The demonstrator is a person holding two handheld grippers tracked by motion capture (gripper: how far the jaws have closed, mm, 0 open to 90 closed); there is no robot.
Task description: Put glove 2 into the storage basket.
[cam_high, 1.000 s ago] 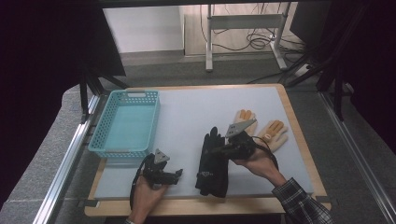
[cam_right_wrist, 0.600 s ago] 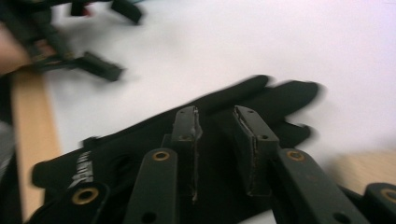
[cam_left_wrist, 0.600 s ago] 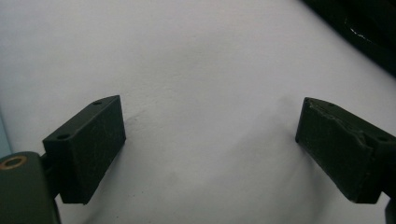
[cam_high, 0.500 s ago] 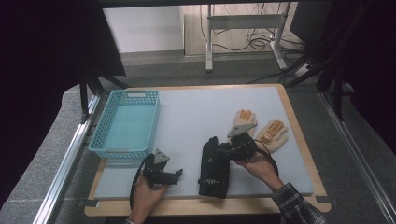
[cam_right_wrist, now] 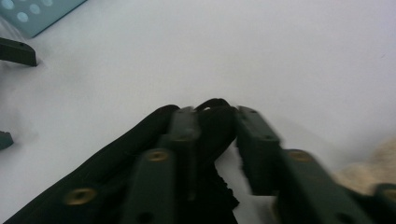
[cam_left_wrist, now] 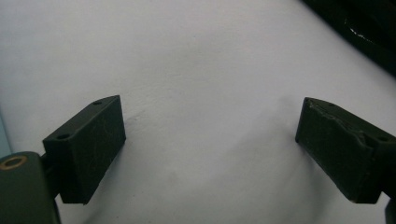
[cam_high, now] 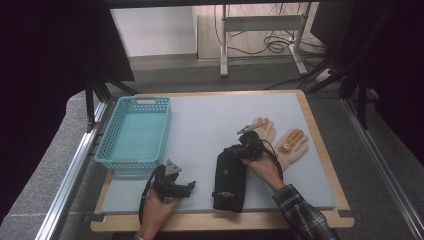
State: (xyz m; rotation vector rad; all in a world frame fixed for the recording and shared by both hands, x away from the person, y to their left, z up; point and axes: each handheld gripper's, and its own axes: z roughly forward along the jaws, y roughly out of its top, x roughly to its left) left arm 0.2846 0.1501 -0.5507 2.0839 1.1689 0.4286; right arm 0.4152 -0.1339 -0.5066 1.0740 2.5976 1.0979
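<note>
I'm looking at the black glove (cam_high: pixel 230 179) lying lengthwise in the lower middle of the high view, on the pale mat (cam_high: pixel 200 125) near its front edge. My right gripper (cam_high: pixel 239 150) is sitting at the glove's upper end, and in the right gripper view its jaws are pinching a fold of the black fabric (cam_right_wrist: pixel 212 121); they have just been closing on it, with the cloth bunching up between them. Just right of it, in the middle right of the high view, the pair of tan gloves (cam_high: pixel 280 140) is lying flat, palms spread, one of them partly behind my hand. Moving lower left, my left gripper (cam_high: pixel 187 186) is resting near the front edge of the mat, well apart from the black glove. In the left gripper view its jaws are standing wide apart over bare mat, nothing between them. Above it, left of centre, the turquoise basket (cam_high: pixel 110 145) is sitting at the mat's left edge.
</note>
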